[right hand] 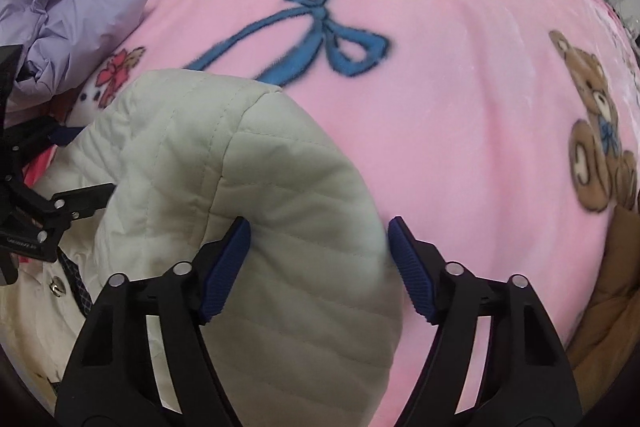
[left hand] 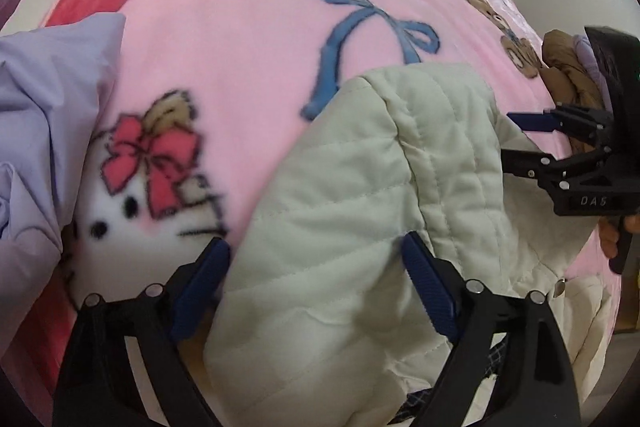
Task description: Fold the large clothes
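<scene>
A cream quilted jacket (left hand: 340, 195) (right hand: 248, 163) lies bunched on the pink blanket at the near edge, with snap buttons and a dark checked lining showing at its lower side. My left gripper (left hand: 316, 247) is open, and its wide blue pads straddle a fold of the jacket. My right gripper (right hand: 318, 227) is open too: the jacket's rounded edge lies between its pads, with a gap at the right pad. In the left wrist view the right gripper (left hand: 520, 141) reaches in from the right over the jacket. The left gripper (right hand: 76, 163) shows at the left edge of the right wrist view.
A pink fleece blanket (left hand: 248, 39) (right hand: 460, 99) with cartoon prints and a blue bow covers the bed. A lavender garment (left hand: 52, 115) (right hand: 76, 11) is heaped at the left. A brown garment (left hand: 568, 75) (right hand: 608, 299) lies at the right edge. A hand (left hand: 612, 235) holds the right gripper.
</scene>
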Motion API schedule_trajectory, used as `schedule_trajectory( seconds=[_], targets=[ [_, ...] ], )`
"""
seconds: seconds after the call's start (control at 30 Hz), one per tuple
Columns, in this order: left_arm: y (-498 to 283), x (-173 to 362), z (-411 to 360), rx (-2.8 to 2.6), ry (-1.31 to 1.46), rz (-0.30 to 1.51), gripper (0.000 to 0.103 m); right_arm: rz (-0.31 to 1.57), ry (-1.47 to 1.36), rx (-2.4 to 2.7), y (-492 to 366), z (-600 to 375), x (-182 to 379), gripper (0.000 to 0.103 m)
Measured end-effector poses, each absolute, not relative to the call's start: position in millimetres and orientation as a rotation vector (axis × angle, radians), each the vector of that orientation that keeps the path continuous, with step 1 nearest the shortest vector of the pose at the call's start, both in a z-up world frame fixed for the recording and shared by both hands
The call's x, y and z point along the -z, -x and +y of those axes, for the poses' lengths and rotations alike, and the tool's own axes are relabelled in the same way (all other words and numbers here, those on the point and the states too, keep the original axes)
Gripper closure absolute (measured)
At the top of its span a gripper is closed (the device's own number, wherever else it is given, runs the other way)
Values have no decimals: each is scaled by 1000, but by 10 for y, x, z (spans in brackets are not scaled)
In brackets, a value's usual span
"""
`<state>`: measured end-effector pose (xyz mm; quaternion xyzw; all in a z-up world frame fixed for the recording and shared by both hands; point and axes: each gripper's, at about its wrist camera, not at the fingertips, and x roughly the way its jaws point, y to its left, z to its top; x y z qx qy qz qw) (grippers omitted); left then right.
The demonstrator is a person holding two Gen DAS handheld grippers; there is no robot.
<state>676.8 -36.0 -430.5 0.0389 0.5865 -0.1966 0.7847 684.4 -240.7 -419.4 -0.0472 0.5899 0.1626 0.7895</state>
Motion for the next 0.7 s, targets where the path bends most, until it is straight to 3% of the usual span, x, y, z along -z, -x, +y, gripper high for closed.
schedule_trajectory(
  seconds=[0.17,0.2,0.23,0.3,0.53,0.7],
  targets=[
    [-6697,4280,-526,393,-176,1258,43,1257,123,-351,-6776,-2314,4165,71],
    [-6673,4256,-569,384,-186,1252,56,1247,126,-349,-6761,-2294,4140,81],
    [-6651,4224,-587,383,-182,1241,74,1229,110,-348,-6733,-2296,4082,84],
    [-6596,4093,-592,369,-178,1194,88,1188,75,-345,-6685,-2337,3947,91],
    [-5937,3358,-232,518,-51,962,91,939,-53,-475,-5842,-2626,3022,95],
    [-5114,2994,-41,595,-53,878,91,890,-64,-499,-5042,-2677,2692,96]
  ],
)
